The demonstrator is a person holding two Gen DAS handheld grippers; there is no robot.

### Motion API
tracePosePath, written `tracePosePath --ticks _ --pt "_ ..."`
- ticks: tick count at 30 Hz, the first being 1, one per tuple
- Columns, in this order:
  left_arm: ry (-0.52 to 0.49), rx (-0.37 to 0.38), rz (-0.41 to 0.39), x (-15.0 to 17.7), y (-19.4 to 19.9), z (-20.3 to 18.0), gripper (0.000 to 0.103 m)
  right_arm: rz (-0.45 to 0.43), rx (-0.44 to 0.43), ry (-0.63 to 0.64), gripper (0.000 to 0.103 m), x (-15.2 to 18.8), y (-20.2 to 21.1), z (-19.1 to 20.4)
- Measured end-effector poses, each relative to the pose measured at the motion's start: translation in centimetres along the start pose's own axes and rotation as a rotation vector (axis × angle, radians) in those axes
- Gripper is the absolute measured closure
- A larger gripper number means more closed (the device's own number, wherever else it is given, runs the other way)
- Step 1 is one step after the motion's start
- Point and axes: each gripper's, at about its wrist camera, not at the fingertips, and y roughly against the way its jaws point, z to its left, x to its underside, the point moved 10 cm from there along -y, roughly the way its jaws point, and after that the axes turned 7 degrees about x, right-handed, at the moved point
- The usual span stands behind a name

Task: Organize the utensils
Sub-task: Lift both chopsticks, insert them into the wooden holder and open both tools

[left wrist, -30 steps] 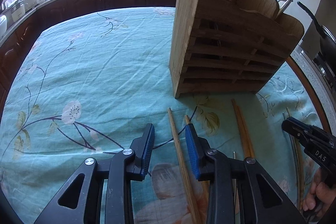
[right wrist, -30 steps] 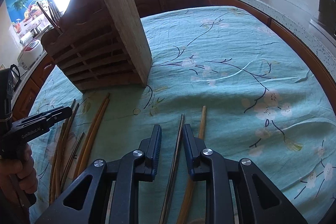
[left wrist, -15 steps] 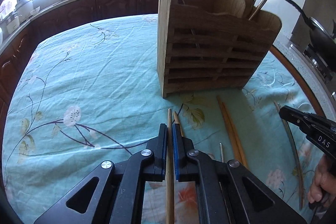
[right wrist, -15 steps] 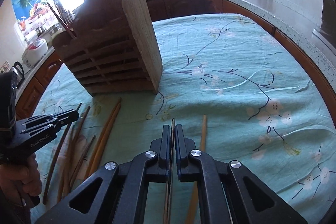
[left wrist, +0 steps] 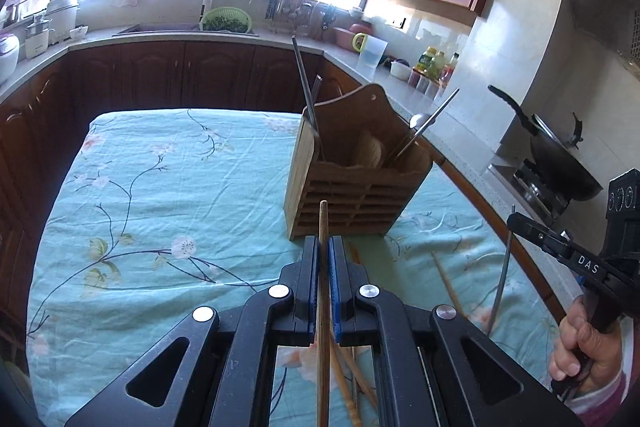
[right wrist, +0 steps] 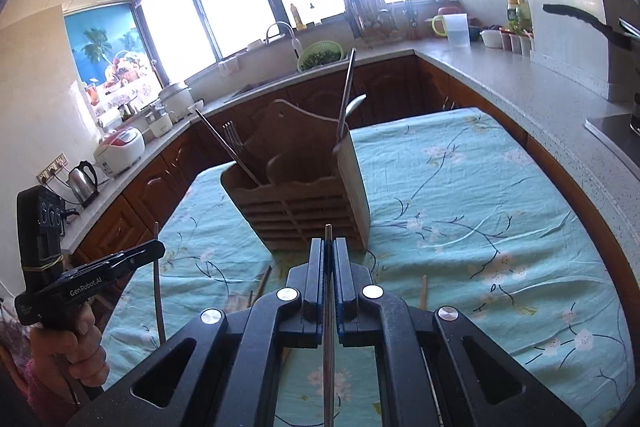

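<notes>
My left gripper pinches a wooden chopstick; my right gripper clamps a thin metal chopstick. Both sticks hang above the floral tablecloth. Ahead stands the wooden utensil holder; more chopsticks lie near it.

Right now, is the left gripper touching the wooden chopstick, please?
Touching: the left wrist view shows the left gripper with both blue pads pressed against the wooden chopstick.
</notes>
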Motion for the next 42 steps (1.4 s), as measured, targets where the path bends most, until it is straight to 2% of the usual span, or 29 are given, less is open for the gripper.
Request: tracePosePath --ticks 10,23,28,36,42 --pt "-0.019 0.03 -0.093 -1.4 5.3 -0.9 0.1 -0.099 -0.003 0.014 0.099 -3.1 2.9 0.9" --pt "0.005 0.028 -0.144 -2.6 5.0 -0.3 0.1 -0.135 -0.014 -0.001 0.099 -4.8 3.3 0.8" --pt "0.017 0.025 -0.202 -5.1 4.6 -0.2 0.1 -0.179 -0.012 -0.009 0.099 -7.3 3.3 0.6" --pt "-0.003 0.02 -0.359 -10.8 3.9 -1.0 0.1 -0.305 -0.009 -0.042 0.099 -13.4 3.8 0.6" --pt "0.042 -0.003 -0.483 -14.4 1.9 0.2 0.1 -0.36 0.006 -0.079 0.099 -16.8 2.0 0.1"
